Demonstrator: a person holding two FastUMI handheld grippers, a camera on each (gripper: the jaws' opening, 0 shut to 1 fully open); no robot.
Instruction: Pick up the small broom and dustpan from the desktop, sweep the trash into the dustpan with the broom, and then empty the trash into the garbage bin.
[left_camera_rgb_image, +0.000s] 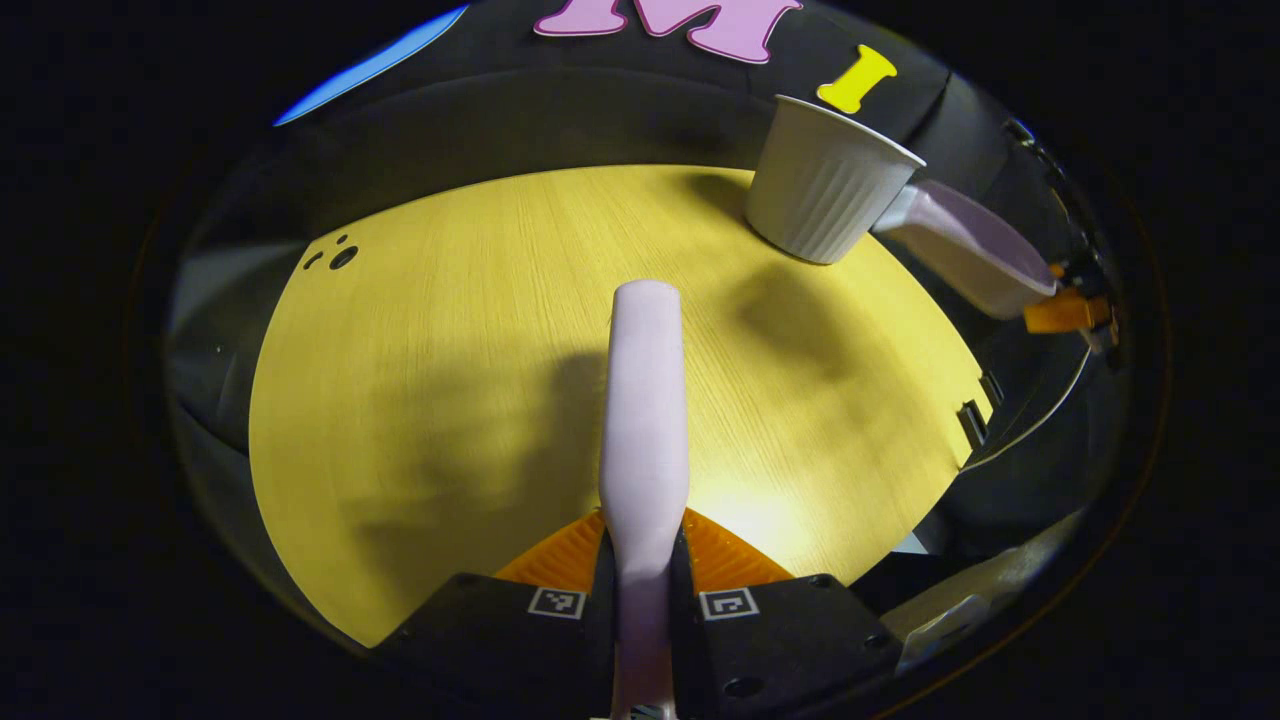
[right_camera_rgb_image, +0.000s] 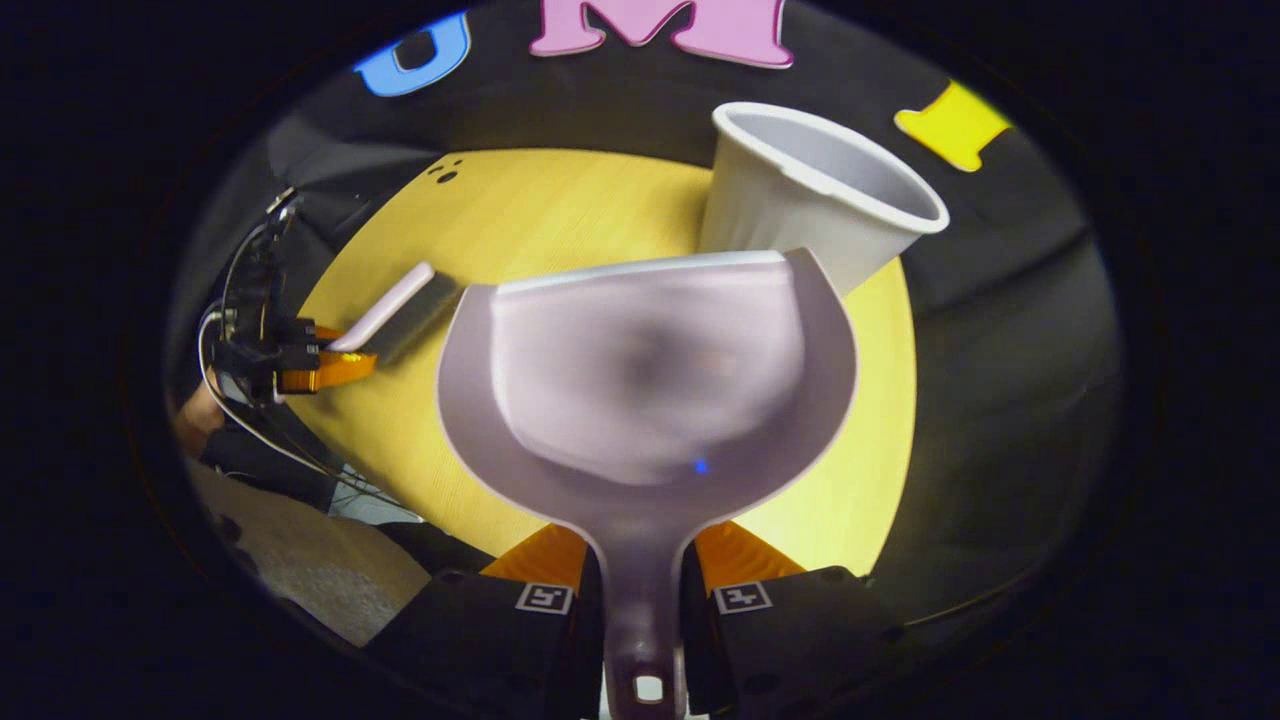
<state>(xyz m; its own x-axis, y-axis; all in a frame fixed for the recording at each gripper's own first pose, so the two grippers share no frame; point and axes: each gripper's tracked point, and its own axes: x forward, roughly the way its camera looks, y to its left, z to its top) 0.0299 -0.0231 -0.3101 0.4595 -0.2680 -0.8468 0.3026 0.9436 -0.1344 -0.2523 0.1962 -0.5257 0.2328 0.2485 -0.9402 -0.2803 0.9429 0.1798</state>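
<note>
In the right gripper view we have the right gripper (right_camera_rgb_image: 640, 590) closed on the handle of the dustpan (right_camera_rgb_image: 645, 380), both fingers pressed against it, the pan held up off the desktop (right_camera_rgb_image: 530, 215) with its front lip just below the rim of the garbage bin (right_camera_rgb_image: 815, 205), a ribbed white tub standing near the far edge. We judge this to be the emptying step, so we would carry the lip forward until it is over the bin's open mouth and only then tip the pan nose-down, slowly, so that nothing slides off onto the wood and the lip does not knock the light tub over. In the left gripper view the left gripper (left_camera_rgb_image: 645, 560) clamps the small broom (left_camera_rgb_image: 645, 400) by its handle, which runs forward from between the fingers above the table; we would keep it parked there, well apart from the bin, ready to brush out anything that sticks. The inside of the pan is blurred, so we cannot tell whether any trash lies in it, and we cannot see the bin's bottom. The broom's bristles show as a dark block in the right gripper view, too small to judge. A person's sleeve sits behind the left gripper there, cut off by the edge.
</note>
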